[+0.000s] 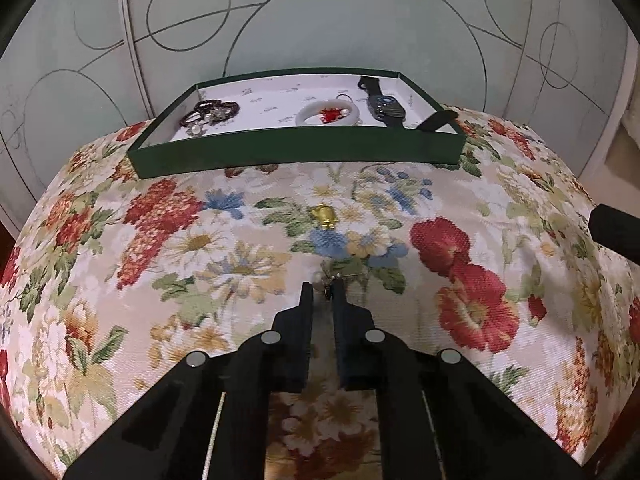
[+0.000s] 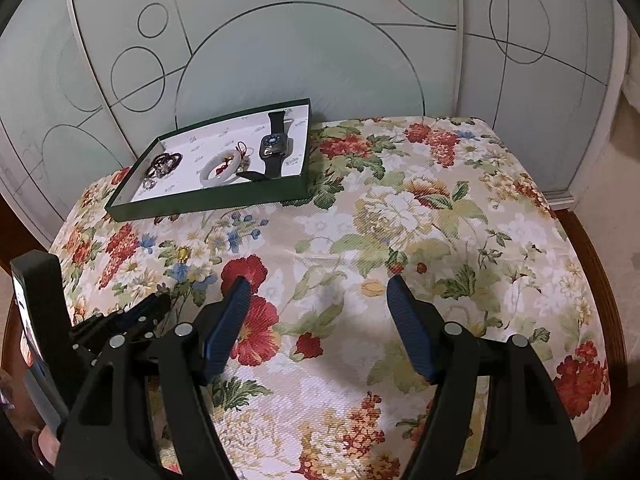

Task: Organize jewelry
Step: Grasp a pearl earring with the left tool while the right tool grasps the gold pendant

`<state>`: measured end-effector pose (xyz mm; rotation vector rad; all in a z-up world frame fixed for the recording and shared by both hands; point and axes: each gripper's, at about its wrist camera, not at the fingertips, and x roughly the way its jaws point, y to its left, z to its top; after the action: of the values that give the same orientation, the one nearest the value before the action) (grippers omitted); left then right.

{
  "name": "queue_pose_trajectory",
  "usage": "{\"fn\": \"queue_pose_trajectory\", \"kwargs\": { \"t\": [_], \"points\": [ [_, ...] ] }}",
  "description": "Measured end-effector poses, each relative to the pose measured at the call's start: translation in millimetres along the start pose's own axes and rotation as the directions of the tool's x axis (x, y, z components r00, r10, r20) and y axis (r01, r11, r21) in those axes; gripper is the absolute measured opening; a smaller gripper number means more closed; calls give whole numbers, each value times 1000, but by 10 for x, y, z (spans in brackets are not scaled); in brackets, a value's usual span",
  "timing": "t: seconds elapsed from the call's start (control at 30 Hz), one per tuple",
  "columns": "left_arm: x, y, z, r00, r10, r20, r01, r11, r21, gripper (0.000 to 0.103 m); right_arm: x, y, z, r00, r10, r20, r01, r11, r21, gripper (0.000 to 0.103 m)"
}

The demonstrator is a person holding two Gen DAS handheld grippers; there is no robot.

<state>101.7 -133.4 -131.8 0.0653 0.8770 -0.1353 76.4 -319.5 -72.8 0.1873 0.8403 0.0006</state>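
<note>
The left gripper (image 1: 323, 289) has its jaws nearly together, pinching a small pearl-and-metal brooch (image 1: 326, 278) against the floral tablecloth (image 1: 460, 200). The right gripper (image 2: 316, 280) hovers with jaws wide apart, holding nothing. A small gold charm (image 1: 326, 215) lies between the brooch and the green tray (image 1: 296, 152) holding a black smartwatch (image 1: 384, 106), white bangle (image 1: 328, 114) and dark beaded bracelets (image 1: 208, 112).

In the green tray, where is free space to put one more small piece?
In the tray, free lining lies between the dark beads and the white bangle, and along the back wall. The right end is crowded: the watch lies beside the bangle, its strap over the corner.
</note>
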Motion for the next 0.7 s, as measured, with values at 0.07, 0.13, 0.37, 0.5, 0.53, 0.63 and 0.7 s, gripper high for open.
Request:
{"fn": "queue_pose_trajectory", "kwargs": {
  "t": [0.07,0.13,0.37,0.5,0.53,0.63,0.7],
  "points": [
    [-3,88,0,1000,5,-2,-5,1000,-10,10,8,23,-10,1000,4,-1,-4,1000,-6,71],
    [-11,176,9,1000,10,-3,-10,1000,-25,10,19,74,-25,1000,8,-5,-8,1000,-18,71],
    [-43,454,50,1000,25,13,-24,999,-32,10,92,319,-91,999,30,-27,-32,997,-76,71],
    [-33,598,75,999,34,13,-34,999,-36,10,197,550,-92,998,48,-46,-53,992,-117,71],
    [-27,648,82,999,38,12,-37,999,-39,10,223,600,-87,997,52,-49,-58,991,-124,71],
    [-9,776,108,999,53,9,-52,998,-44,10,353,828,-49,995,74,-62,-83,986,-146,71],
    [10,870,123,998,62,4,-62,997,-54,10,460,994,-13,994,84,-65,-94,981,-167,71]
  ]
}}
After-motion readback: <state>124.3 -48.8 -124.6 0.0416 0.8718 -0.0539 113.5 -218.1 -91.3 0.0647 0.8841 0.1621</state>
